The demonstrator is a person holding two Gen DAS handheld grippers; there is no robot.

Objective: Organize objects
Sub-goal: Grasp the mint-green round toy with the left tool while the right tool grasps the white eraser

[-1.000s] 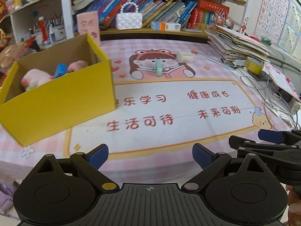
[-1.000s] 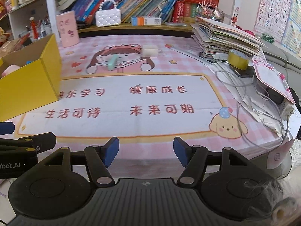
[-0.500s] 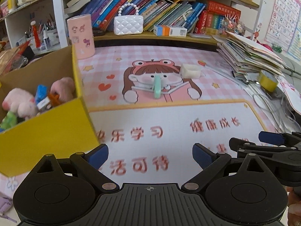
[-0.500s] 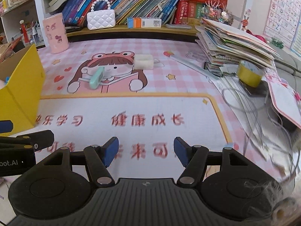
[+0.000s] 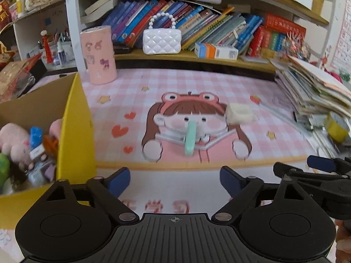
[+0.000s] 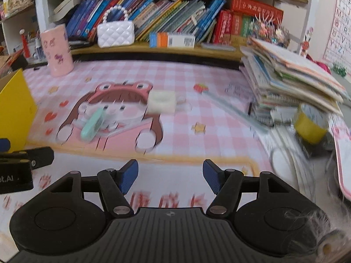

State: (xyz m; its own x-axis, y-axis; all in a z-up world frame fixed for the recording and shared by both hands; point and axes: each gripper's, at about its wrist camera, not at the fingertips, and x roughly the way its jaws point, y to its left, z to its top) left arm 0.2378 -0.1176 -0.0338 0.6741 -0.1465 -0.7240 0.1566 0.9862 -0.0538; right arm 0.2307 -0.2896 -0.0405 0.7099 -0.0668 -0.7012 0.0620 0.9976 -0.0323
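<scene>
Printed on the pink checked desk mat [image 5: 136, 83]: red Chinese characters along the near edge, too blurred and cut off by the grippers to read. On the left gripper body, seen at the left edge of the right wrist view: white lettering ending "ot.AI", rest cut off. On the wall chart [image 6: 342, 22] at far right: alphabet letters, among them E, M, R, V, Z. Spines of the shelved books [image 5: 197, 26]: writing too small to read.

Left gripper [image 5: 174, 180]: blue-padded fingers [image 5: 119, 179] spread wide, released, grasping nothing, above the mat. Right gripper [image 6: 170, 178]: fingers [image 6: 129, 176] likewise spread, empty, touching nothing.

Mint-green clip [image 5: 190, 137] flat on the mat's cartoon girl, ahead of the left gripper and apart from it. White square block [image 5: 239, 114] just beyond and right of the clip. Yellow cardboard box [image 5: 79, 131] at left, holding a pink plush toy [image 5: 15, 141] and small blue and orange items, partly hidden by the box wall. Pink canister [image 5: 98, 54], white quilted purse [image 5: 162, 41], stacked papers [image 6: 291, 74], yellow tape roll [image 6: 310, 122] blurred at right.
</scene>
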